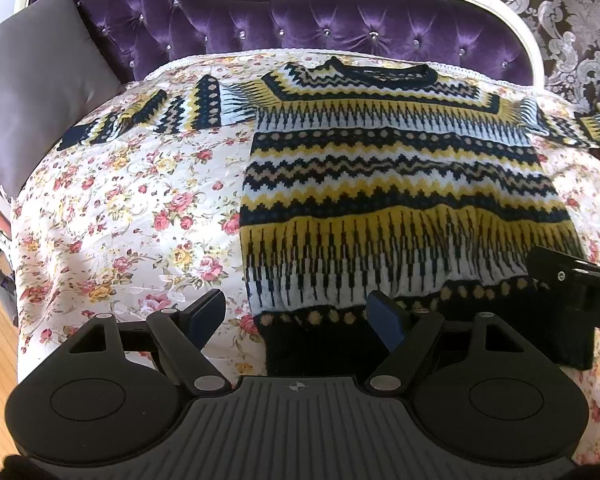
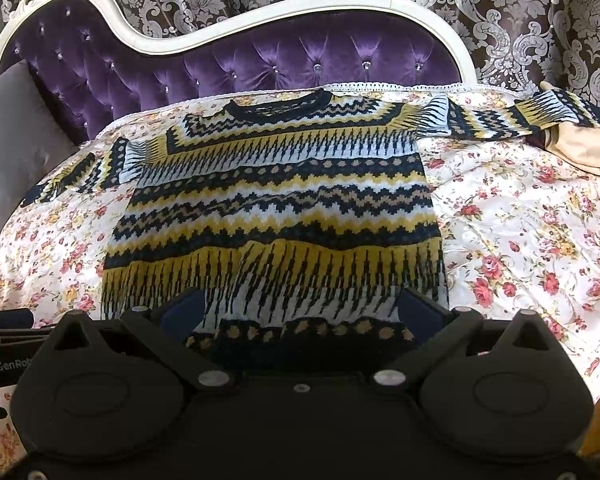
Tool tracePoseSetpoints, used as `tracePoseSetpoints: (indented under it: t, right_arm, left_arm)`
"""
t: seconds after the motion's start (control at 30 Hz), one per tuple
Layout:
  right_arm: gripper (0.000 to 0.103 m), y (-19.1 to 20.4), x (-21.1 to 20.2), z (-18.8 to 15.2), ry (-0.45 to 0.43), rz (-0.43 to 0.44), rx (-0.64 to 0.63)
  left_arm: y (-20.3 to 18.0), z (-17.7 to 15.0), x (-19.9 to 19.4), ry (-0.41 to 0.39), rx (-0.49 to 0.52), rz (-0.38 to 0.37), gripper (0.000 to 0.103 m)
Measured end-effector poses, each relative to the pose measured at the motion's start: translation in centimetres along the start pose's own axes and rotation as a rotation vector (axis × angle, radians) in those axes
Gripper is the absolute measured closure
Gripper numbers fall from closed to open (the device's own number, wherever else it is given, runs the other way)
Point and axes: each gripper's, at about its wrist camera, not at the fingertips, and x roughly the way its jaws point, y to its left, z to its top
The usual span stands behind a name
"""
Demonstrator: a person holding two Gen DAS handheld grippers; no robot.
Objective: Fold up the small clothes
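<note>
- A knitted sweater (image 1: 396, 184) lies flat and face up on a sofa seat covered by a floral cloth (image 1: 112, 216), neck toward the backrest and hem toward the cameras.
- Its pattern runs in horizontal bands of navy, mustard yellow, white and tan: zigzags, rows of tan dots on navy, and long pointed spikes lower down. The neckband is dark and round; the hem rib is plain dark below a row of tan dots.
- Both sleeves are spread outward to the sides; in the right wrist view the sleeve (image 2: 532, 120) on the right of the picture reaches a tan fabric (image 2: 584, 140) at the edge of the seat.
- The left tongs (image 1: 298, 316) stand wide apart over the hem's corner on the left of the picture, one blue pad over the floral cloth, the other over the dark rib, holding nothing.
- The right tongs (image 2: 300, 312) are also wide apart above the hem, holding nothing, with the dotted band showing between the pads.
- Writing: "GenRo", cut off by the gripper body, shows white on the black part at the left edge of the right wrist view; a lone "D" shows at the right edge of the left wrist view.
- Behind stand a purple tufted backrest (image 2: 260, 64) with a cream frame, a grey cushion (image 1: 32, 92) and a damask curtain (image 2: 520, 12).
</note>
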Motion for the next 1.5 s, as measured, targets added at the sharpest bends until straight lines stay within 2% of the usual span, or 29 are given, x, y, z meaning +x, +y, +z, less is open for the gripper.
tracePoseSetpoints:
  t: [1.5]
  right_arm:
    - [0.001, -0.1, 1.0, 0.2, 0.051, -0.052, 0.0]
  left_arm:
    - [-0.2, 0.5, 2.3, 0.073, -0.019, -0.065, 0.026]
